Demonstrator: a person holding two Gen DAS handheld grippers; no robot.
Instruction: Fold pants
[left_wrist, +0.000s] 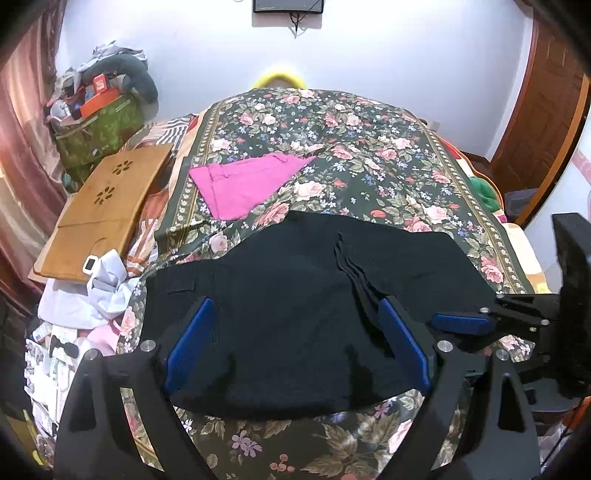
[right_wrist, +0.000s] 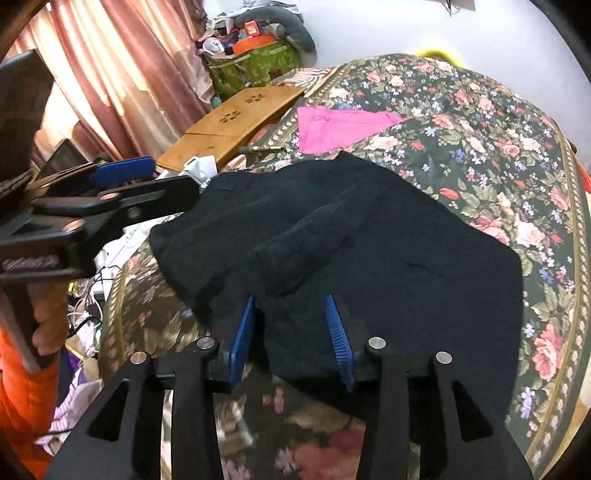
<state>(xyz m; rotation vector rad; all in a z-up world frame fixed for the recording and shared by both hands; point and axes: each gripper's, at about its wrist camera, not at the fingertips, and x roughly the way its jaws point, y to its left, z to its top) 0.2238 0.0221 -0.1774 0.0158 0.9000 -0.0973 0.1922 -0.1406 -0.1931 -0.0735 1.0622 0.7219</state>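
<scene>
Black pants (left_wrist: 295, 295) lie spread on the floral bedspread (left_wrist: 351, 147), with a raised fold running down the middle; they also show in the right wrist view (right_wrist: 369, 240). My left gripper (left_wrist: 297, 314) is open, its blue pads (left_wrist: 192, 339) wide apart over the near edge of the pants. My right gripper (right_wrist: 291, 306) is open, its blue pads (right_wrist: 242, 339) on either side of a ridge of black cloth near the hem. The right gripper also shows at the right edge of the left wrist view (left_wrist: 461, 323). The left gripper shows at the left of the right wrist view (right_wrist: 147, 177).
A folded pink garment (left_wrist: 243, 184) lies farther back on the bed. A wooden lap tray (left_wrist: 103, 210) sits at the bed's left edge. Beyond it are a cluttered green box (left_wrist: 99, 133) and curtains (right_wrist: 110, 74). A wooden door (left_wrist: 546, 122) stands at right.
</scene>
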